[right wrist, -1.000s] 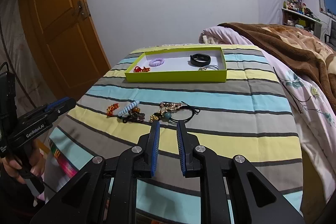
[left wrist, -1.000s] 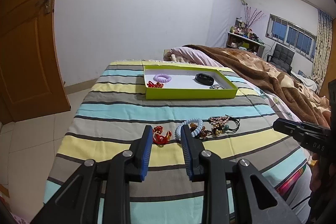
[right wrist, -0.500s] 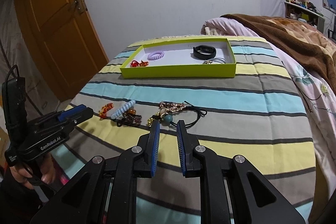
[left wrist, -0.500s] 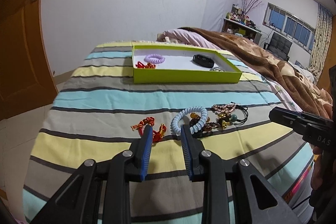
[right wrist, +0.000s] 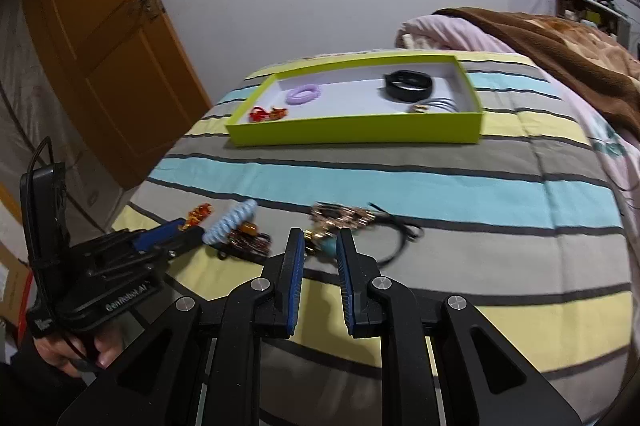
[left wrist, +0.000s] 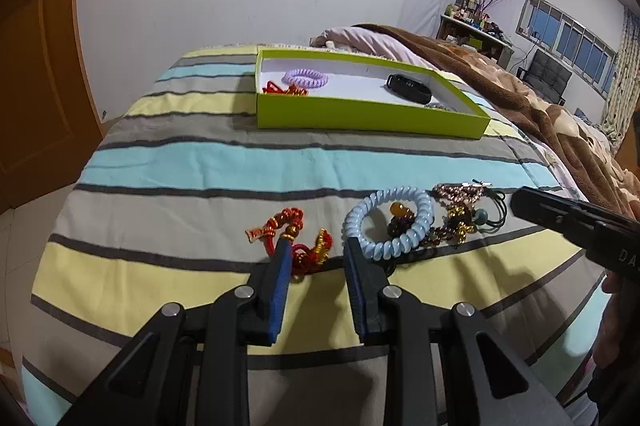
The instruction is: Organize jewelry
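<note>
Compared with half a second ago, both grippers have come lower and closer to the loose jewelry on the striped bedspread [left wrist: 200, 162], so the pieces look larger in both views. The left gripper [left wrist: 316, 246] now has its jaws spread on either side of the red knotted charm [left wrist: 298, 240]; its left fingertip covers part of the charm, and I cannot tell if it touches. The light blue spiral bracelet [left wrist: 394, 222] lies just beside its right fingertip. The right gripper [right wrist: 318, 236] points forward and down, jaws spread with a narrow gap, at the gold bead cluster [right wrist: 344, 216] with a black cord [right wrist: 396, 234]. The green tray [right wrist: 360, 134] stands farther back and holds a purple spiral bracelet [right wrist: 305, 93], a black band [right wrist: 408, 85] and a second red charm [right wrist: 268, 113].
</note>
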Available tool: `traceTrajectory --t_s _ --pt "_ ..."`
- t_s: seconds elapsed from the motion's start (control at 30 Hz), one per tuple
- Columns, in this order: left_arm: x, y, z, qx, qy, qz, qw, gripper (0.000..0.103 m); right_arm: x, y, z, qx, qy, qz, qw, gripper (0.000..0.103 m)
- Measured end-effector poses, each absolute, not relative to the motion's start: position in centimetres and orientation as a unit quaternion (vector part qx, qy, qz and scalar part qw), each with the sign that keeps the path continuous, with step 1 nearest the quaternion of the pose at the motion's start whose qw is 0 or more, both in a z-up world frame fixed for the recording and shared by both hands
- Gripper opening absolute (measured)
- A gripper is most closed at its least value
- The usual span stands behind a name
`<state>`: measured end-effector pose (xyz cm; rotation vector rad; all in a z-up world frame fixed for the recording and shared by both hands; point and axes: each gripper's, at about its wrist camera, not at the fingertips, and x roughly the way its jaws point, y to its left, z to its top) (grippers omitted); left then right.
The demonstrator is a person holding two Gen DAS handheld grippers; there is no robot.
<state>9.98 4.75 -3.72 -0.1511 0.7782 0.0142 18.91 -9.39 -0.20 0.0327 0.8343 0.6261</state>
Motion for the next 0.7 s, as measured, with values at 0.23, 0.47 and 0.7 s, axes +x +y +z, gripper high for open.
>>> traceTrajectory --t_s 0.23,0.47,0.7 --pt "10.4 4.5 -3.8 -0.059 0.386 0.012 0.920 0.014 20.3 -7.5 -0.5 0.046 0.415 0.330 0.847 0.017" --pt "9.5 5.8 -2.9 -0.081 0.362 0.014 0.928 0.012 21.8 -5.5 -1.0 0.088 0.445 0.365 0.813 0.017" --pt "8.5 7.0 -2.3 -0.090 0.349 0.014 0.933 0.012 23.1 -4.5 -2.5 0.128 0.485 0.370 0.782 0.017"
